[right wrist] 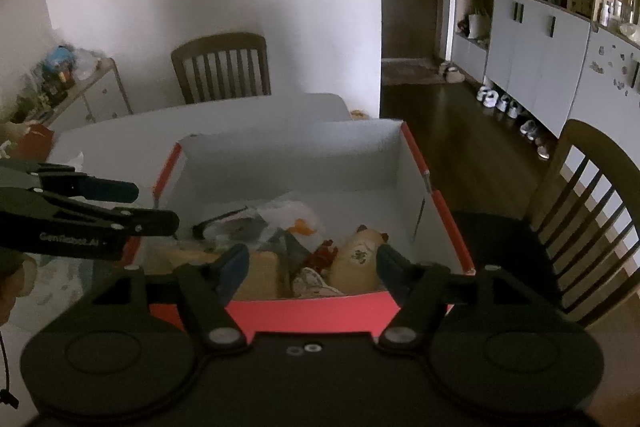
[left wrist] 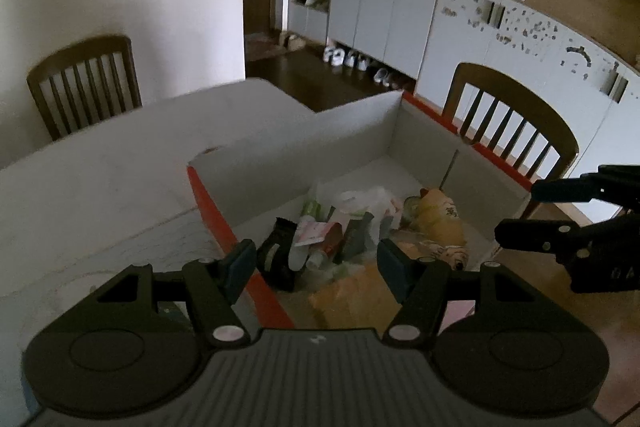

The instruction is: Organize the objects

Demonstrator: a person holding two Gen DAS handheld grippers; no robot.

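— On the white tabletop (left wrist: 120,179), seen from the left wrist, what sits ahead?

— An open cardboard box (left wrist: 360,131), orange-red outside, pale grey inside. Its near half holds a jumble: a black pouch (left wrist: 276,255), small tubes and packets (left wrist: 320,239), crumpled clear plastic (left wrist: 368,199) and a yellowish printed bag (left wrist: 440,223).

— And the left claw (left wrist: 316,263)?

— Its jaws stand well apart, about halfway, above the box's near corner. Nothing sits between the blue pads (left wrist: 240,263); they touch nothing. The right claw (left wrist: 516,211) pokes in from the right edge over the box's far side, also parted and empty.

— Now the right wrist view?

— The same box (right wrist: 312,311) lies straight ahead, its red front wall just beyond the fingers. Inside I see the plastic (right wrist: 296,211), a beige bag with a printed patch (right wrist: 360,259), something orange and something red, both too blurred to name.

— The right claw (right wrist: 312,267) there?

— Jaws spread wide, holding nothing, hanging above the front wall. The left claw (right wrist: 156,207) reaches in from the left, over the box's left rim, gaping and empty. Wooden chairs (right wrist: 222,67) stand round the tabletop.
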